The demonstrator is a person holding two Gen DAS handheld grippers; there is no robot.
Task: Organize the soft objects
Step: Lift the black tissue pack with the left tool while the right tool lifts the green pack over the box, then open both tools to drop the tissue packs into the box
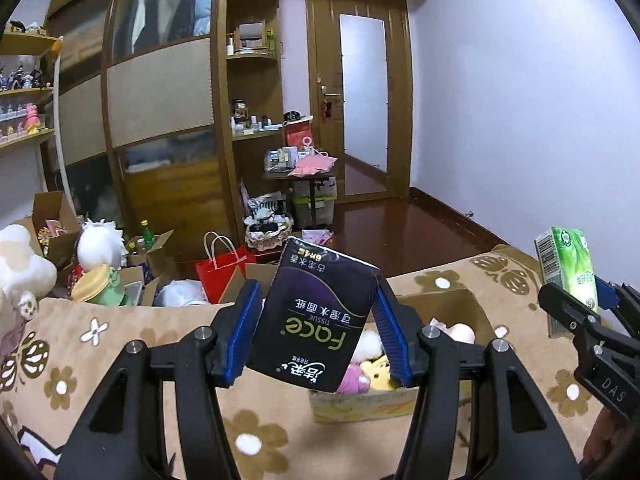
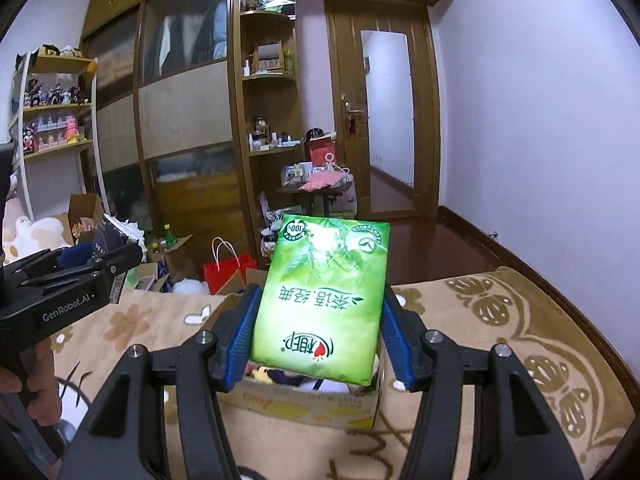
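Observation:
My left gripper (image 1: pixel 315 286) is shut on a dark purple tissue pack (image 1: pixel 320 320), held tilted in the air. Below and behind it an open cardboard box (image 1: pixel 448 300) sits on the patterned bed cover (image 1: pixel 120 344), with plush toys (image 1: pixel 372 364) inside. My right gripper (image 2: pixel 320 300) is shut on a green tissue pack (image 2: pixel 324 288), raised over the same box (image 2: pixel 312 404). In the left wrist view the right gripper (image 1: pixel 588 294) and its green pack (image 1: pixel 568 264) show at the right edge. In the right wrist view the left gripper (image 2: pixel 112 254) with its dark pack (image 2: pixel 110 236) shows at the left.
Past the bed's far edge stand a red paper bag (image 1: pixel 224 268), open cartons with plush toys (image 1: pixel 100 248) and bottles. A wooden wardrobe (image 1: pixel 160 100), corner shelves, a cluttered small table (image 1: pixel 300 164) and a door (image 1: pixel 360 100) line the back. Dark wooden floor (image 1: pixel 400 228) lies right of the clutter.

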